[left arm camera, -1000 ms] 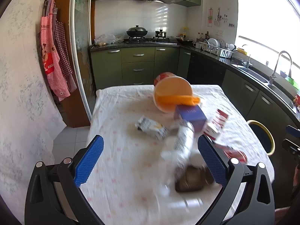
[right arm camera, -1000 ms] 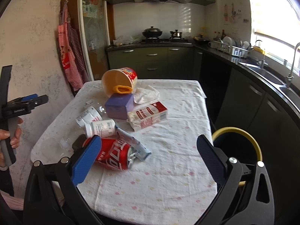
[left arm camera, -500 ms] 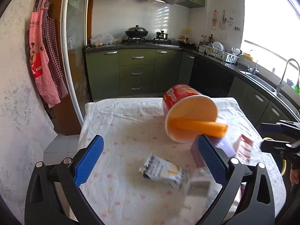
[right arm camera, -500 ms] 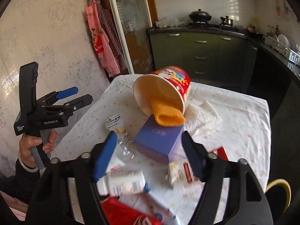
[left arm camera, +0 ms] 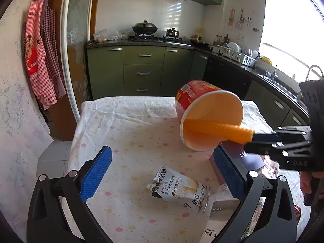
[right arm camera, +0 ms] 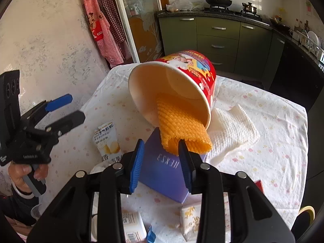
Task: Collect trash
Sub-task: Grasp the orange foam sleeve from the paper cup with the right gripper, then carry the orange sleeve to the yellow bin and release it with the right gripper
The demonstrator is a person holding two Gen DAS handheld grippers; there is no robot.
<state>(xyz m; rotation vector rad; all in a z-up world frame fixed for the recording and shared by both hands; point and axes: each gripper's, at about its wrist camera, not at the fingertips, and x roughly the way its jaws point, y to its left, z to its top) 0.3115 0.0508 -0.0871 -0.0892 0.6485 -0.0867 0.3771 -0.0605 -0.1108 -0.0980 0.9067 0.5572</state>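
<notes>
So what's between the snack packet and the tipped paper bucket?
Only bare tablecloth between the snack packet and the paper bucket, per the left wrist view.

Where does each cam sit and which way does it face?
Left wrist: on the left gripper, facing across the table to the green cabinets; own open jaws show, and the right gripper entering at right.
Right wrist: on the right gripper, angled down at the orange mesh; the left gripper shows.
Shared: tipped paper bucket, purple box, snack packet.

Bare tablecloth (left arm camera: 125, 133) lies open left of the tipped red cup (left arm camera: 202, 109); to its right, the purple box (right arm camera: 168, 162), snack packet (left arm camera: 180, 190) and white cloth (right arm camera: 232, 133) crowd the way.
</notes>
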